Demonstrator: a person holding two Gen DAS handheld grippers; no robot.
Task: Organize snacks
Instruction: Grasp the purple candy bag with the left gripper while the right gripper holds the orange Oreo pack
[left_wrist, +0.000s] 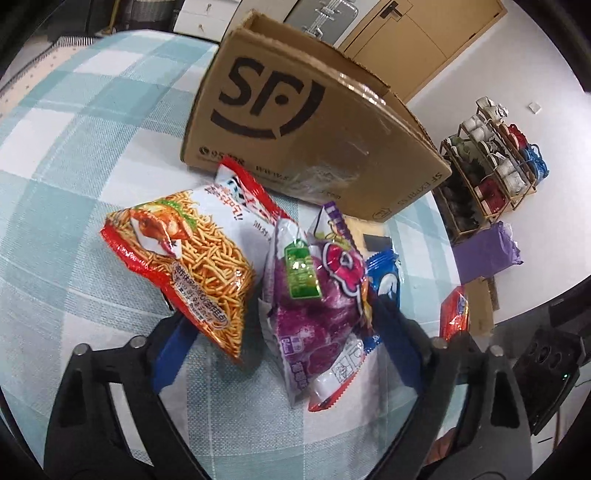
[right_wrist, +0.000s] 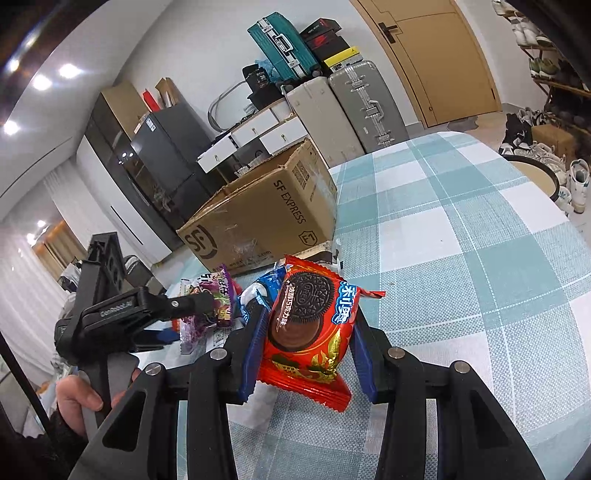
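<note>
On the table with the teal-and-white checked cloth, your snacks sit bunched up right in front of the brown cardboard SF Express box, which is open at the top. Your left gripper has its blue-padded jaws spread wide around two packs at once: the red bag of crispy noodle snacks and the purple sweet-potato snack bag. Can't tell if the pads actually press on either. A blue Oreo pack lies just beside the purple one, by the right-hand finger. Your right gripper is clamped on the red Oreo pack, both blue pads squeezing its sides, pack upright and lifted off the cloth. Your left hand shows on its handle in the right wrist view.
</note>
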